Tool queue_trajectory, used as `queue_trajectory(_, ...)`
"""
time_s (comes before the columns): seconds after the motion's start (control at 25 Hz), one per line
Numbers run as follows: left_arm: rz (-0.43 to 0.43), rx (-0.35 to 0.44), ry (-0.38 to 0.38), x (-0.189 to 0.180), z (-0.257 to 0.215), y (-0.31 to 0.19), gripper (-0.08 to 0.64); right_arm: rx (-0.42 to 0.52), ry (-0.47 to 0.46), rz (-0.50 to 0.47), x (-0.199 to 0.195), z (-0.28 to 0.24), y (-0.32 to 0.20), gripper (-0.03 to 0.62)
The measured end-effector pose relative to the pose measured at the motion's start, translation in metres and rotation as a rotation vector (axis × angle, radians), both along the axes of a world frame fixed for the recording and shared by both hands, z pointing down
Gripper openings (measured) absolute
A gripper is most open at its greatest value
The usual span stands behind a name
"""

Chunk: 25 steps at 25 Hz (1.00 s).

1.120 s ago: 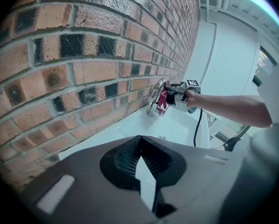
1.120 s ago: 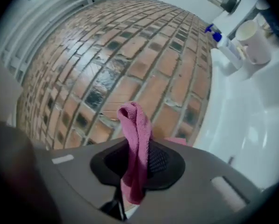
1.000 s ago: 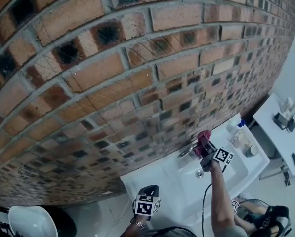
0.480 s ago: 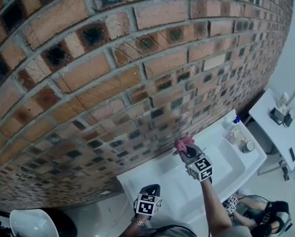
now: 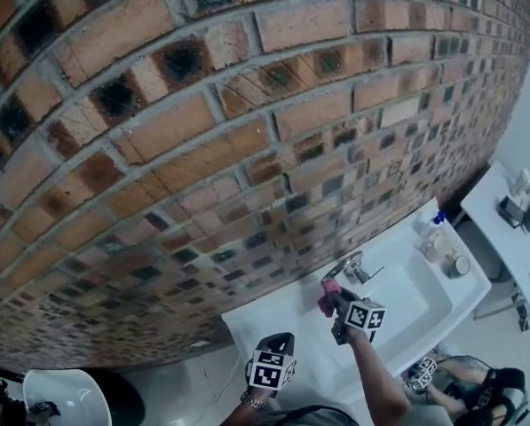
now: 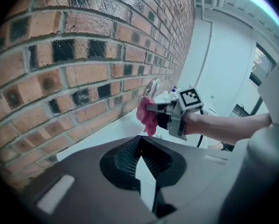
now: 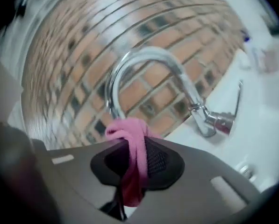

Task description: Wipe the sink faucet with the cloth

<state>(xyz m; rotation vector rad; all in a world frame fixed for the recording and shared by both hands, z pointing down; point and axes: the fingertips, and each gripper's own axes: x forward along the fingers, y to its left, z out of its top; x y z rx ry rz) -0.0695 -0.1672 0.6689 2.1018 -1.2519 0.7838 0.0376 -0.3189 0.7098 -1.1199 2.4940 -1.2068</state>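
The chrome faucet (image 5: pixel 349 267) arches out from the brick wall over the white sink (image 5: pixel 415 304). My right gripper (image 5: pixel 336 302) is shut on a pink cloth (image 5: pixel 328 296), just in front of and left of the spout, apart from it. In the right gripper view the cloth (image 7: pixel 132 141) hangs bunched between the jaws of the right gripper (image 7: pixel 134 146), with the faucet (image 7: pixel 148 62) and its lever (image 7: pixel 219 122) close behind. My left gripper (image 5: pixel 269 366) sits low at the sink's near left. Seen in its own view, the left gripper (image 6: pixel 140 139) is shut and holds nothing.
The brick wall (image 5: pixel 202 131) rises right behind the sink. A bottle (image 5: pixel 433 231) and a jar (image 5: pixel 460 266) stand on the sink's right rim. A white counter (image 5: pixel 513 238) lies further right. The drain (image 7: pixel 246 171) shows in the basin.
My right gripper, still holding the cloth, has moved from the faucet's right side across its spout and come off to the near left. The left gripper has barely moved.
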Motion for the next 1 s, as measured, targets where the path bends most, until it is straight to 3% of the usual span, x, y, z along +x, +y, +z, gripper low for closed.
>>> queue_trajectory(0.04,-0.01,-0.004,-0.003,-0.004,0.002,0.001,0.015,-0.056,-0.08,0.053,0.009,0.002,-0.004,0.055)
queue_trajectory(0.12,-0.03,-0.012,-0.008,-0.011,0.005,0.0,0.015,-0.103,-0.14,0.099,0.016,0.002,-0.009,0.055)
queue_trajectory(0.24,-0.032,-0.012,-0.007,-0.009,0.005,0.0,0.015,-0.099,-0.186,0.139,0.023,0.0,-0.009,0.055)
queue_trajectory(0.36,-0.013,-0.006,-0.005,-0.001,0.003,-0.001,0.015,-0.086,-0.38,0.322,0.065,-0.019,-0.028,0.055)
queue_trajectory(0.4,-0.01,-0.007,-0.006,0.001,0.003,0.0,0.015,-0.071,-0.377,0.359,0.081,-0.024,-0.039,0.055)
queue_trajectory(0.56,-0.001,-0.014,-0.011,0.004,0.005,0.003,0.015,0.015,-0.028,0.25,0.092,-0.013,-0.06,0.061)
queue_trajectory(0.72,-0.001,-0.014,-0.015,0.004,0.006,0.0,0.015,0.016,0.244,0.176,0.091,0.016,-0.066,0.069)
queue_trajectory(0.84,0.0,-0.012,-0.018,0.005,0.006,0.001,0.015,0.008,0.513,0.129,0.093,0.037,-0.067,0.08)
queue_trajectory(1.0,-0.004,-0.009,-0.022,0.002,0.005,0.004,0.015,-0.033,0.688,0.137,0.102,0.057,-0.061,0.081)
